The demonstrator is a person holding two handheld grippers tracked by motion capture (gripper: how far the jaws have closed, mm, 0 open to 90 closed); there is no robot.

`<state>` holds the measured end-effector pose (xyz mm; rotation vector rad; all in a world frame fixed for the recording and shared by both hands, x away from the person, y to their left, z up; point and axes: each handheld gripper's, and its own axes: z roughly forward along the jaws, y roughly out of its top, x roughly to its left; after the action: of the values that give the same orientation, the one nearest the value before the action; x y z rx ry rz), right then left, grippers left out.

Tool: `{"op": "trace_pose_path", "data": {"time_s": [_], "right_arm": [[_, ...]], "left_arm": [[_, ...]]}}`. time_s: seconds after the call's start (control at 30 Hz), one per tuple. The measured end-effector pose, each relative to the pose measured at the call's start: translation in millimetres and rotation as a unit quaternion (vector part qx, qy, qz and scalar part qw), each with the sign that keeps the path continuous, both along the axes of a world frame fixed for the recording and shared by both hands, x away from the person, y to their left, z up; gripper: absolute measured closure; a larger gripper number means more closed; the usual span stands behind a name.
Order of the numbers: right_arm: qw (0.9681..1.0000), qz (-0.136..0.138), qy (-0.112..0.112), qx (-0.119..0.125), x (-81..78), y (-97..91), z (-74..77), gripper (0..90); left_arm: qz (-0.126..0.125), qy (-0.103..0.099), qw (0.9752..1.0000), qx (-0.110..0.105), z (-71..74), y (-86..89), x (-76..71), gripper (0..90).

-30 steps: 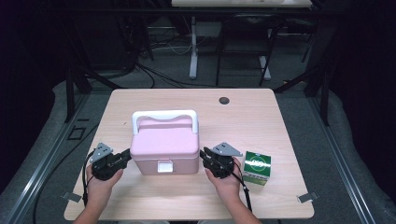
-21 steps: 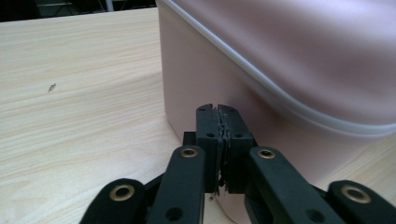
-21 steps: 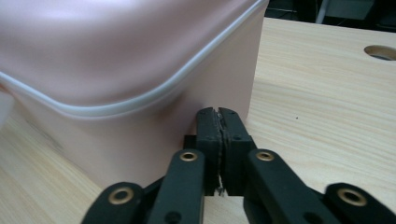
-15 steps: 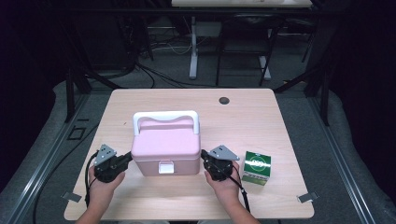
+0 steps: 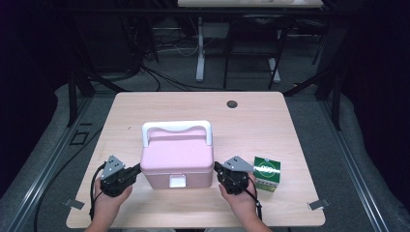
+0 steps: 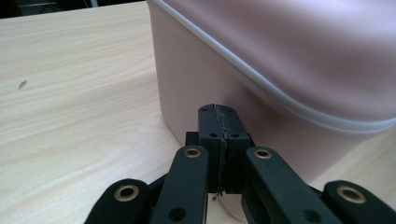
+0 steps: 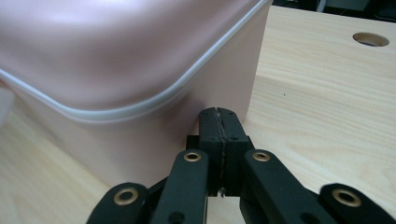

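Note:
A pink lidded box [image 5: 177, 162] with a white handle [image 5: 176, 127] stands on the table's near half. My left gripper [image 5: 137, 170] is shut, with nothing between its jaws. Its tip rests at the lower left side wall of the box [image 6: 187, 88]; in the left gripper view the gripper [image 6: 218, 110] shows its pads pressed together. My right gripper [image 5: 218, 169] is also shut and empty, with its tip at the lower right side wall. In the right gripper view the gripper [image 7: 218, 113] sits at the box [image 7: 140, 135] below the white lid seam.
A small green and white carton [image 5: 267, 172] stands just right of my right hand. The wooden table [image 5: 203, 106] has a round cable hole [image 5: 232, 104] at the back. Black stands and cables lie on the floor beyond the table.
Both hands with their grippers have drawn slightly toward the table's near edge. The pink box between them seems to have shifted the same way a little. The green carton has not moved.

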<state>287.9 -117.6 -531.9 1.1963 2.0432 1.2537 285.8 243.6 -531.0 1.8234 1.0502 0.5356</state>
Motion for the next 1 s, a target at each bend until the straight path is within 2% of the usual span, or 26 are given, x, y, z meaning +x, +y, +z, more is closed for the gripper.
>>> {"op": "trace_pose_path", "data": {"time_s": [0.17,0.27,0.33,0.37,0.4,0.47,0.53,0.57,0.67,0.77,0.83,0.87,1.0], "right_arm": [[0.9999,0.009,0.002,-0.006,-14.6,-4.7,1.1,90.0],[0.9998,0.011,0.014,-0.007,-28.6,-11.1,3.2,90.0],[0.9998,0.008,0.02,-0.002,-38.8,-15.0,4.1,90.0],[0.9998,0.008,0.02,-0.002,-38.8,-15.0,4.1,90.0],[0.9996,0.008,0.026,0.002,-47.6,-18.1,4.2,90.0],[0.9994,0.009,0.032,0.004,-53.1,-20.5,4.2,90.0],[0.9996,0.011,0.028,-0.001,-57.8,-23.8,4.0,90.0],[0.9997,0.01,0.023,-0.004,-59.3,-25.3,3.5,90.0],[0.9997,0.003,0.025,0.009,-60.7,-28.1,1.6,90.0],[0.9997,0.01,0.021,0.006,-60.2,-28.6,1.5,88.4],[0.9998,0.006,0.02,0.002,-60.0,-29.6,1.1,86.7],[0.9994,0.014,0.029,0.009,-58.4,-32.1,0.1,85.0],[0.9995,0.014,0.029,0.002,-57.1,-32.0,-0.7,81.9]], "left_arm": [[-0.004,0.004,1.0,0.0,0.9,-4.2,-11.9,89.8],[-0.016,0.011,0.9998,0.003,2.3,-7.8,-23.4,89.8],[-0.022,0.009,0.9997,0.005,2.3,-10.8,-30.2,89.8],[-0.022,0.009,0.9997,0.005,2.3,-10.8,-30.2,89.8],[-0.026,0.007,0.9996,0.002,1.7,-12.6,-34.6,89.8],[-0.031,0.01,0.9994,-0.006,0.9,-13.5,-37.5,89.8],[-0.04,0.014,0.999,-0.013,0.2,-14.6,-39.5,89.7],[-0.04,0.014,0.999,-0.013,0.2,-14.6,-39.5,89.7],[-0.038,0.017,0.9991,-0.013,0.9,-15.5,-41.2,87.9],[-0.04,0.016,0.9989,-0.016,-0.2,-14.3,-41.5,86.4],[-0.04,0.015,0.9989,-0.019,-1.5,-12.7,-41.7,82.4],[-0.044,0.02,0.9983,-0.032,-3.5,-9.7,-39.8,81.0],[-0.041,0.024,0.9983,-0.034,-5.7,-6.6,-36.8,74.1]]}}
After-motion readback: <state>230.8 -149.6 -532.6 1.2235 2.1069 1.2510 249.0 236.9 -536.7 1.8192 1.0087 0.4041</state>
